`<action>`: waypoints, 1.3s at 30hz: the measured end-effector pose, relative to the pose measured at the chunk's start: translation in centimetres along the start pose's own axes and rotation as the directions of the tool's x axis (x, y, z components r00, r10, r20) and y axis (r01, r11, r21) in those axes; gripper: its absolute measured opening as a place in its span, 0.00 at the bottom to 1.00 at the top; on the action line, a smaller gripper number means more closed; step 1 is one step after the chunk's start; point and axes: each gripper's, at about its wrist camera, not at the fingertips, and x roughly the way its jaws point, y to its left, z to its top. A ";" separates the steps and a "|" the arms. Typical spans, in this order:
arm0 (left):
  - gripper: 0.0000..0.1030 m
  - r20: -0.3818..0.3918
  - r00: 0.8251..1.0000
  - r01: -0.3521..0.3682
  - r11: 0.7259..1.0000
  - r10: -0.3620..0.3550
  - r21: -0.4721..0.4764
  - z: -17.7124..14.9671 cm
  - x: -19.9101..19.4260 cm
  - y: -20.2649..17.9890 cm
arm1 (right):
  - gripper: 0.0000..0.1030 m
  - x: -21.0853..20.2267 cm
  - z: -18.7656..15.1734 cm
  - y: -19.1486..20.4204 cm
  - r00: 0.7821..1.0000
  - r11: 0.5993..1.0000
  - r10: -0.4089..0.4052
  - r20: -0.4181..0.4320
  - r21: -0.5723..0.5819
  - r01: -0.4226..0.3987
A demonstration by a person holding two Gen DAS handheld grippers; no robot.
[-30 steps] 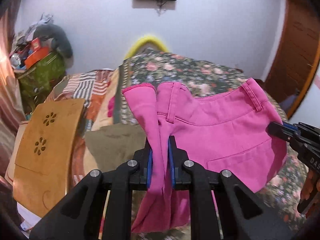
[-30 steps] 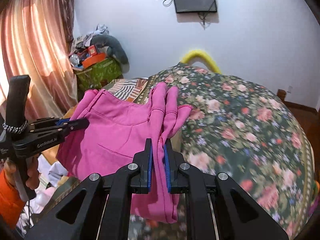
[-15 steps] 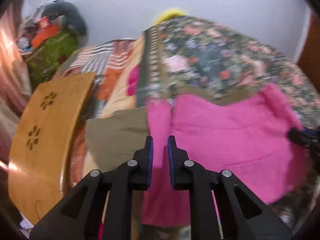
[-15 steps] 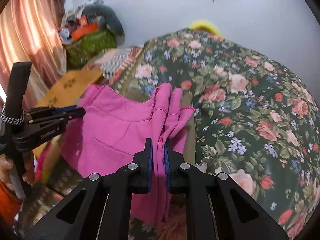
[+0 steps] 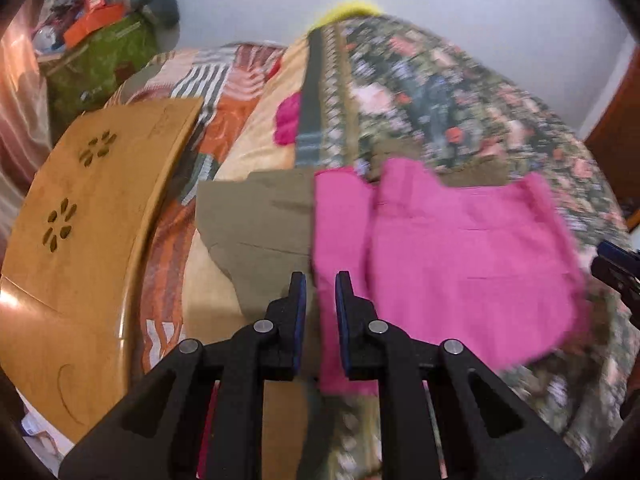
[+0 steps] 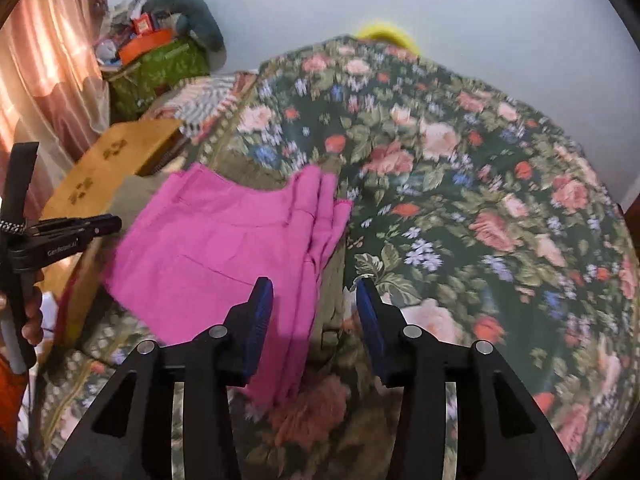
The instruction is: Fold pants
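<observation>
The pink pants [image 5: 452, 256] lie folded on the floral bed, partly over an olive garment [image 5: 260, 216]. My left gripper [image 5: 320, 292] hovers over the pants' left edge with its jaws a little apart and nothing between the pads. My right gripper [image 6: 314, 300] is wide open above the right edge of the pants [image 6: 224, 248]. The left gripper also shows in the right wrist view [image 6: 108, 222], beside the pants' left side. The right gripper's tip shows at the right edge of the left wrist view [image 5: 616, 260].
A wooden lap table [image 5: 80, 240] lies on the bed to the left. The floral bedspread [image 6: 480, 200] stretches right. A striped blanket [image 5: 224, 76] and a green box with clutter [image 5: 104, 52] sit at the back left, by a curtain [image 6: 44, 60].
Both grippers lowered the pants onto the bed and opened, letting go. The pants now lie flat instead of hanging from the jaws.
</observation>
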 end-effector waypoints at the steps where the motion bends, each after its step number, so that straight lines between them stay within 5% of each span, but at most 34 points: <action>1: 0.14 0.017 1.000 0.012 1.000 -0.012 0.012 -0.1 -1.4 -0.4 | 0.38 -1.5 0.0 0.2 1.000 1.000 0.002 0.022 0.000 -0.002; 7: 0.20 0.147 0.985 0.085 0.994 -0.094 0.065 -0.7 -11.6 -2.9 | 0.38 -9.1 0.1 2.2 0.987 0.998 0.068 0.147 -0.007 -0.068; 11: 0.20 0.252 0.961 0.091 0.990 -0.117 0.109 -1.9 -19.2 -4.6 | 0.38 -15.6 -0.8 4.6 0.960 0.996 0.091 0.266 -0.029 -0.086; 15: 0.33 0.367 0.909 0.149 0.976 -0.198 0.157 -4.6 -27.3 -5.9 | 0.38 -21.3 -2.2 7.0 0.922 0.990 0.142 0.360 -0.064 -0.127; 22: 0.40 0.541 0.823 0.078 0.978 -0.173 0.194 -10.2 -37.5 -7.8 | 0.38 -30.5 -6.6 10.5 0.841 0.987 0.158 0.517 -0.110 -0.118; 28: 0.52 0.667 0.730 0.029 0.982 -0.147 0.184 -15.8 -43.8 -8.9 | 0.38 -35.8 -10.5 12.3 0.786 0.989 0.148 0.601 -0.108 -0.104; 32: 0.60 0.708 0.695 0.012 0.986 -0.127 0.166 -18.5 -46.0 -9.1 | 0.40 -37.6 -12.2 13.1 0.764 0.989 0.145 0.628 -0.102 -0.104; 36: 0.73 0.730 0.673 0.007 0.988 -0.120 0.156 -20.6 -47.3 -9.0 | 0.67 -38.8 -13.7 13.8 0.741 0.993 0.115 0.662 -0.092 -0.072; 39: 0.81 0.733 0.669 0.015 0.988 -0.124 0.153 -21.2 -47.3 -8.9 | 0.70 -39.3 -14.4 14.3 0.738 0.994 0.105 0.666 -0.095 -0.056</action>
